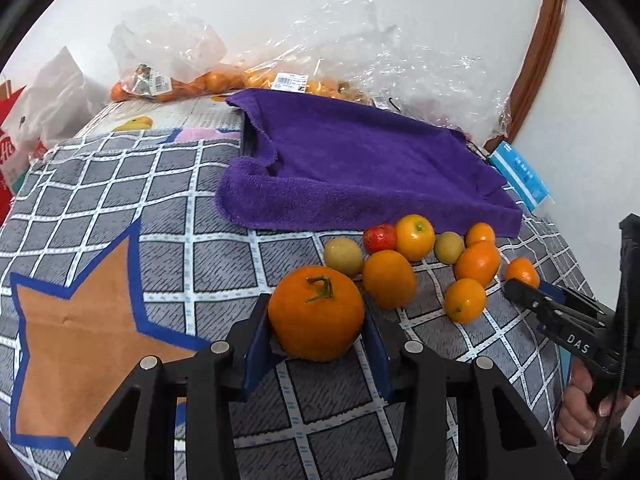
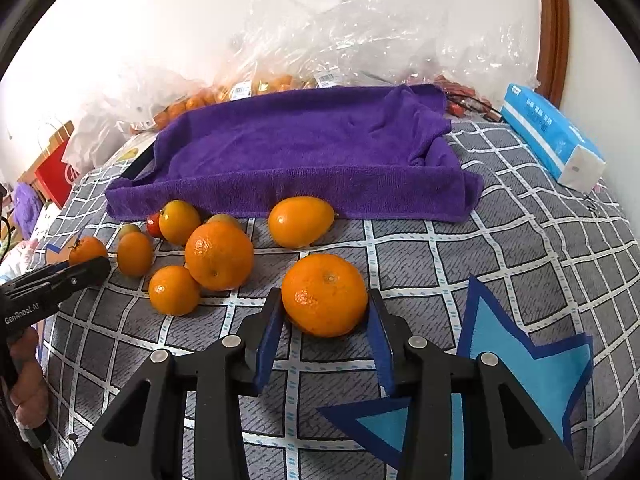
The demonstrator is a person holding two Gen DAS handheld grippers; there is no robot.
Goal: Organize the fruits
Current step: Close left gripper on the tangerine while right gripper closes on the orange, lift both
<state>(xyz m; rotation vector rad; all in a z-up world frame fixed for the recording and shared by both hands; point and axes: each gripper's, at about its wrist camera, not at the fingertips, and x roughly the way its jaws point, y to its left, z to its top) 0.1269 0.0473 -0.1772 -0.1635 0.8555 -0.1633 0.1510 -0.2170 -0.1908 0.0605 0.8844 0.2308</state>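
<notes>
Both grippers clamp fruit: left gripper [image 1: 316,332] on stemmed orange [image 1: 316,312], right gripper [image 2: 326,320] on tangerine [image 2: 325,295]. Purple-towel tray [image 2: 304,148] empty; loose fruit pile [image 2: 218,254] remains.

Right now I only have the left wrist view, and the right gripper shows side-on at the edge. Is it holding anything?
Observer: Yes. The right gripper has both pads pressed on an orange.
Operator: Anything to its right?
Observer: A light blue star printed on the mat.
Operator: And the blue pack?
Observer: The tissue pack lies apart from the purple towel, with its white end nearest the camera.
</notes>
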